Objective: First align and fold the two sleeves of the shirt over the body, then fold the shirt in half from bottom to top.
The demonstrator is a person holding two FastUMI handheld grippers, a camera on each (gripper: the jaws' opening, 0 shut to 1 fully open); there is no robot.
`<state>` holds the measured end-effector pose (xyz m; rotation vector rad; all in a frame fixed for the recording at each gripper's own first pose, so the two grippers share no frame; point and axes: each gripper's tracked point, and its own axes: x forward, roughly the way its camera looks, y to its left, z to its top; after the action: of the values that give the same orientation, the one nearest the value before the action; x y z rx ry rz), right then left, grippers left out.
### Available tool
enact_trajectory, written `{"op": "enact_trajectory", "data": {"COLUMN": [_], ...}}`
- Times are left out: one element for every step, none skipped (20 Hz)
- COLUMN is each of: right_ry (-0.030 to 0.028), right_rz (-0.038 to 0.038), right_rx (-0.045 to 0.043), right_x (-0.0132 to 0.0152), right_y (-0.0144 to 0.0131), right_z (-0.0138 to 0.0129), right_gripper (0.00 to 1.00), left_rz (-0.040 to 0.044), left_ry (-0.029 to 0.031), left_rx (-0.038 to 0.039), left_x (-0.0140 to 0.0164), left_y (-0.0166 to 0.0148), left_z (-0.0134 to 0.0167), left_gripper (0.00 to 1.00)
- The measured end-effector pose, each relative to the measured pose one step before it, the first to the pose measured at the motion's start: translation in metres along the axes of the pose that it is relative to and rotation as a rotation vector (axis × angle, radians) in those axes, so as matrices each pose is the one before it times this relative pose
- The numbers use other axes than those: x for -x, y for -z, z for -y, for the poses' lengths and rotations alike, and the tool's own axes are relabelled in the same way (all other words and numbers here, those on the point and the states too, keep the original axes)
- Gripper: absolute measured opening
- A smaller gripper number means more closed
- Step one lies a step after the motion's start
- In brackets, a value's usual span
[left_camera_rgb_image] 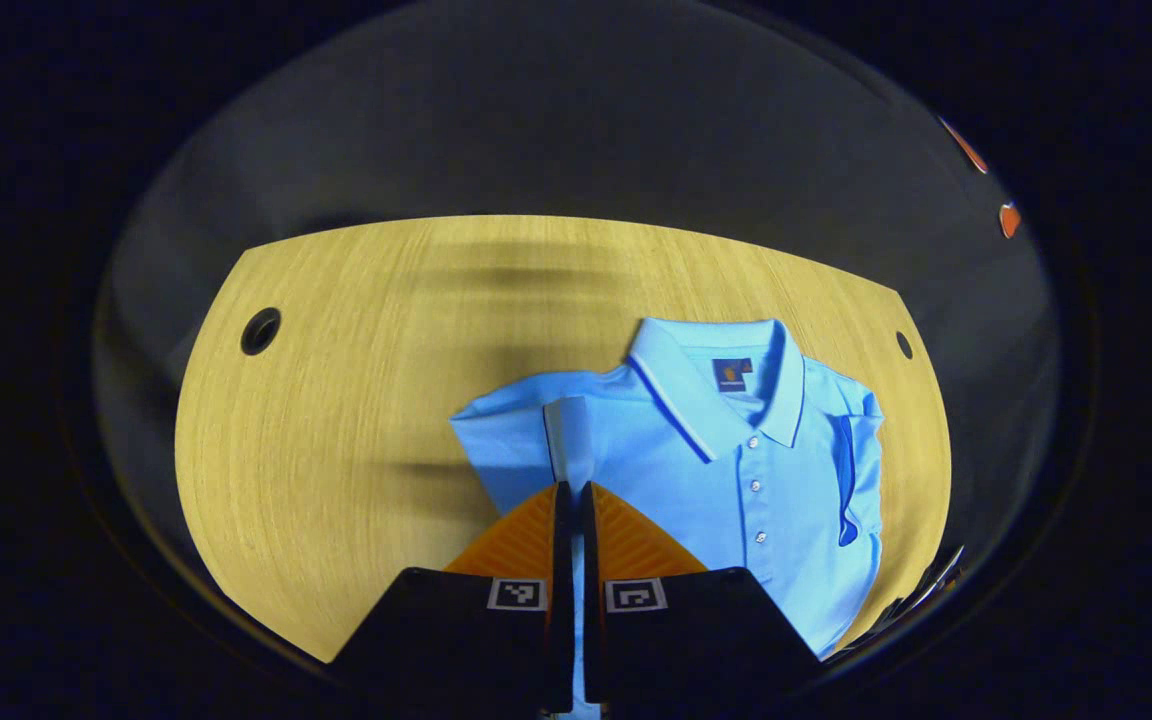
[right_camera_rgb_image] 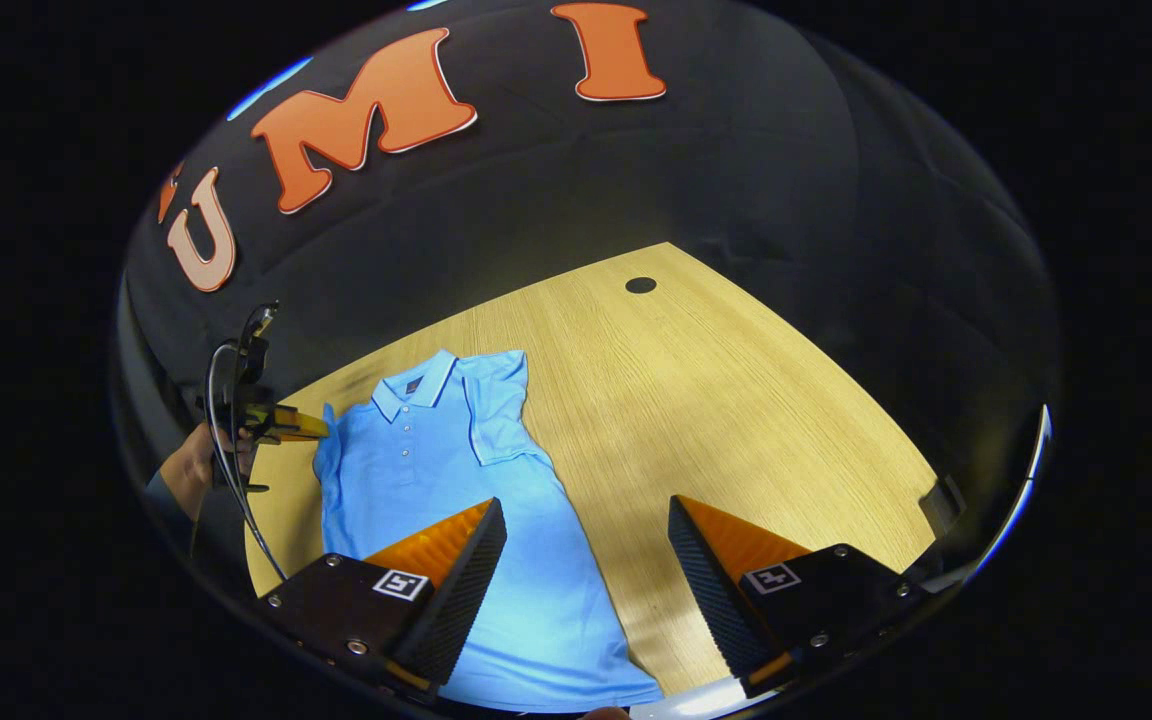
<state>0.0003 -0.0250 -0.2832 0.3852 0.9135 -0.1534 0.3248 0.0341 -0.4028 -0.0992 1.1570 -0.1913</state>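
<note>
The desk (right_camera_rgb_image: 736, 400) surface on the shirt's (right_camera_rgb_image: 436, 470) right-sleeve side is bare wood up to the far edge, apart from one round cable hole (right_camera_rgb_image: 641, 285) near the far corner. The right claw (right_camera_rgb_image: 586, 560) hangs with jaws wide apart above the shirt's lower hem and the bare wood beside it. On the opposite side, the left claw (right_camera_rgb_image: 311, 430) and the hand (right_camera_rgb_image: 196, 465) holding it occupy the shirt's edge. In the left gripper view, bare desk (left_camera_rgb_image: 336, 420) with a second hole (left_camera_rgb_image: 260, 330) lies beyond the shirt (left_camera_rgb_image: 736, 470).

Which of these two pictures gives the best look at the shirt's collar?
The left gripper view: the collar sits close and sharp, its stripe and buttons plain. In the right gripper view the collar is small and far off.
</note>
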Motion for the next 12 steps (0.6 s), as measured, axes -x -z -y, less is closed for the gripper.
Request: {"op": "enact_trajectory", "data": {"right_ry": [0.00087,0.00278,0.00457,0.00044,0.00315,0.00023,0.00281,0.00031,0.00094,0.00016,-0.00068,0.00216], "right_rz": [0.00019,-0.00143,-0.0019,-0.00266,-0.00235,-0.00099,-0.00083,0.00288,0.00031,0.00044,-0.00022,-0.00042], "right_rx": [-0.00408,-0.00191,-0.00191,-0.00403,-0.00558,-0.00548,-0.00339,-0.0007,-0.00032,0.00007,-0.00025,0.00003], "right_x": [0.00233,0.00137,-0.00026,-0.00083,-0.0003,0.00031,-0.00035,0.00093,0.00018,0.00006,-0.00037,-0.00058], "right_y": [0.00221,0.00205,0.00094,0.00088,0.00141,0.00005,0.00081,-0.00077,-0.00028,-0.00024,0.00046,-0.00033], "right_z": [0.00209,0.00186,0.00235,0.00078,0.00155,0.00065,0.00074,-0.00048,0.00107,0.0,0.00029,0.00091], "right_gripper": [0.98,0.99,0.99,0.99,0.99,0.99,0.99,0.99,0.99,0.99,0.99,0.99], "left_rz": [-0.00865,-0.00873,-0.01836,-0.01524,-0.01895,-0.01635,-0.01622,-0.01609,-0.01776,-0.01369,-0.01111,-0.00739], "left_ry": [0.00891,0.01023,0.00353,0.00759,-0.00011,0.007,0.00664,0.0108,0.0134,0.01652,0.01891,0.02182], "left_rx": [-0.01085,-0.01106,-0.00884,-0.00904,-0.00671,-0.00443,0.00256,0.00493,0.00613,0.00727,0.00636,0.00791], "left_x": [-0.00263,-0.0027,-0.00315,-0.00442,-0.00346,-0.00349,-0.0036,-0.00154,-0.00232,-0.00107,-0.002,0.00017], "left_y": [0.00151,0.00142,0.00358,0.00425,0.00353,0.00424,0.00304,0.0031,0.00439,0.00264,0.00194,0.00178], "left_z": [0.00913,0.01088,0.00845,0.00955,0.00832,0.00778,0.00731,0.00622,0.00709,0.00608,0.00623,0.00583], "left_gripper": [0.08,0.08,0.08,0.08,0.08,0.08,0.08,0.08,0.09,0.09,0.09,0.1]}}
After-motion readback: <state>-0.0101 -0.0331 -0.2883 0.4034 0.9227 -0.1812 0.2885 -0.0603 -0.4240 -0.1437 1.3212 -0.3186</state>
